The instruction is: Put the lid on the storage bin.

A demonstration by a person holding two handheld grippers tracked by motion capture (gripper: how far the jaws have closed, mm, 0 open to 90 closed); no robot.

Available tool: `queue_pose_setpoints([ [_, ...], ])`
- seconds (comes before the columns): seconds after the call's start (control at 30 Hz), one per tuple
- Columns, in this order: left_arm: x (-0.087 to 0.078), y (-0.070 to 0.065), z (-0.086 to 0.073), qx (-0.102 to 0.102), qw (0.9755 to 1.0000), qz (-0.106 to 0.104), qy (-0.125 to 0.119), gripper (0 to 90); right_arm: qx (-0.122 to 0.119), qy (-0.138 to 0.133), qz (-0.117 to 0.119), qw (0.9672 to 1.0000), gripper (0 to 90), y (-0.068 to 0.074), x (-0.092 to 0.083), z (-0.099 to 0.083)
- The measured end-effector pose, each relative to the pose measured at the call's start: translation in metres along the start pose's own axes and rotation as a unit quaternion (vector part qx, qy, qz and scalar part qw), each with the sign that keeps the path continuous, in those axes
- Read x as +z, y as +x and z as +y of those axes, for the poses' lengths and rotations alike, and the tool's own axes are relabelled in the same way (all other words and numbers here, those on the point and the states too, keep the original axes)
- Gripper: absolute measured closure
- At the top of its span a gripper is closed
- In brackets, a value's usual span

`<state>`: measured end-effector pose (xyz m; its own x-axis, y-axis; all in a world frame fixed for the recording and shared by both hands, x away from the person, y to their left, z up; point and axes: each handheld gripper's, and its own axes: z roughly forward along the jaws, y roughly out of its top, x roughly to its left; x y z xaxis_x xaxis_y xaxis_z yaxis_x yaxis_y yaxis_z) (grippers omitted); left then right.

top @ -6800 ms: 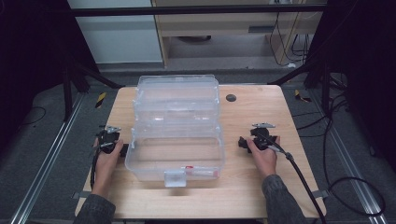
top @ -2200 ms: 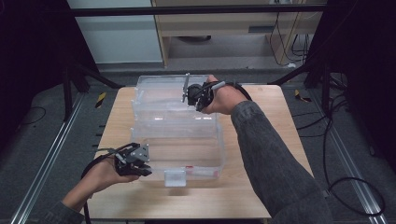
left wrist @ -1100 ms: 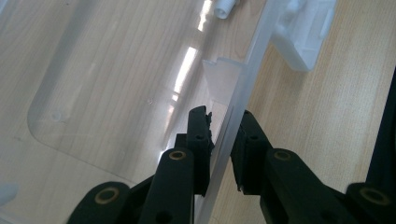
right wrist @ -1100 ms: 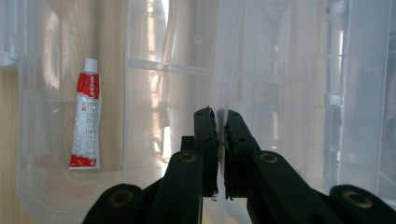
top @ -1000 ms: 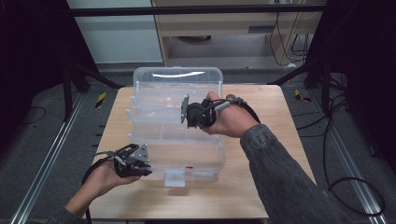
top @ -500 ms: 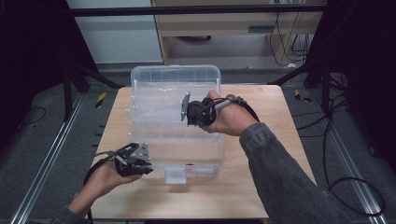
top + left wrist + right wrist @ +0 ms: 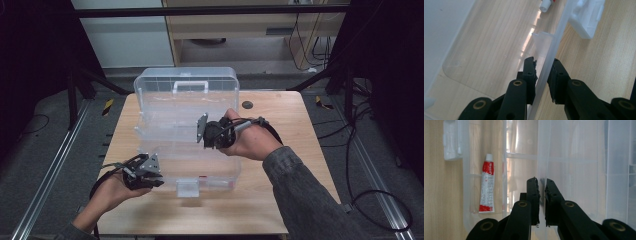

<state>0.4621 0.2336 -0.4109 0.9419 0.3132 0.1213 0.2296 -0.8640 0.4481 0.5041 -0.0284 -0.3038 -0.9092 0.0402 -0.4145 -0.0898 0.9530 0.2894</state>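
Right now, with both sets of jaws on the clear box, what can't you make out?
- Print on the red-and-white tube: right gripper view, too small, blurred by the box wall.
- Tube body: left gripper view, cut by the top edge.
- Front latch: high view, blurred.

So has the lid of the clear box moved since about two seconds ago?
Yes. The lid has swung up and back on its far edge: it lay flat, and now stands nearly upright past the table's far edge, with the right gripper at the box.

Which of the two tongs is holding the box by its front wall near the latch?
The left tongs, straddling the clear box's wall near the white latch; the right tongs pinch an inner tray edge.
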Motion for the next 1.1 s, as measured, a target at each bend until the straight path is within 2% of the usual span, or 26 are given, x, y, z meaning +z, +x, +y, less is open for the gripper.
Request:
queue_pose_setpoints([
  [0.2, 0.000, -0.001, -0.001, 0.002, 1.0000, 0.002, -0.002, 76.3, 0.000, 0.006, 0.018, 0.9998, 84.0, 0.008, 0.001, -0.001],
  [0.43, 0.000, -0.001, -0.002, 0.003, 1.0000, 0.003, -0.008, 75.8, -0.003, 0.005, 0.023, 0.9997, 83.7, 0.010, 0.002, -0.001],
  [0.47, 0.000, -0.004, -0.003, -0.021, 0.9997, 0.002, -0.010, 75.6, -0.003, 0.004, 0.023, 0.9997, 83.6, 0.010, 0.002, -0.002],
  [0.53, 0.000, -0.005, -0.004, -0.030, 0.9995, 0.003, -0.012, 75.2, -0.001, 0.000, 0.022, 0.9998, 83.5, 0.010, 0.002, -0.002],
  [0.57, 0.001, -0.004, -0.005, -0.025, 0.9996, 0.007, -0.010, 73.4, -0.002, 0.002, 0.023, 0.9997, 83.4, 0.009, 0.002, -0.002],
  [0.63, 0.001, -0.004, -0.006, -0.034, 0.9993, 0.013, -0.010, 67.1, -0.002, 0.001, 0.023, 0.9997, 83.2, 0.009, 0.001, -0.003],
  [0.67, -0.001, -0.001, -0.006, -0.007, 0.9998, 0.015, -0.013, 66.5, -0.001, 0.002, 0.023, 0.9997, 82.9, 0.010, 0.001, -0.003],
  [0.73, -0.006, -0.002, -0.007, -0.011, 0.9994, 0.017, -0.027, 63.0, -0.002, -0.001, 0.023, 0.9997, 82.4, 0.010, 0.001, -0.004],
  [0.8, -0.013, -0.004, -0.008, -0.013, 0.9990, 0.014, -0.041, 55.5, -0.002, -0.001, 0.024, 0.9997, 81.5, 0.009, 0.001, -0.004],
  [0.9, -0.022, -0.006, -0.010, -0.017, 0.9980, 0.016, -0.059, 51.2, -0.003, -0.002, 0.025, 0.9997, 80.5, 0.010, 0.001, -0.004],
  [0.97, -0.029, -0.008, -0.011, -0.021, 0.9967, 0.015, -0.077, 49.5, -0.003, -0.001, 0.025, 0.9997, 80.3, 0.010, 0.001, -0.004],
  [1.0, -0.033, -0.008, -0.011, -0.021, 0.9959, 0.022, -0.085, 47.9, -0.003, -0.002, 0.025, 0.9997, 80.2, 0.010, 0.001, -0.005],
  [1.1, -0.040, -0.011, -0.011, -0.028, 0.9938, 0.015, -0.106, 45.0, -0.001, -0.005, 0.024, 0.9997, 79.3, 0.011, 0.001, -0.005],
])
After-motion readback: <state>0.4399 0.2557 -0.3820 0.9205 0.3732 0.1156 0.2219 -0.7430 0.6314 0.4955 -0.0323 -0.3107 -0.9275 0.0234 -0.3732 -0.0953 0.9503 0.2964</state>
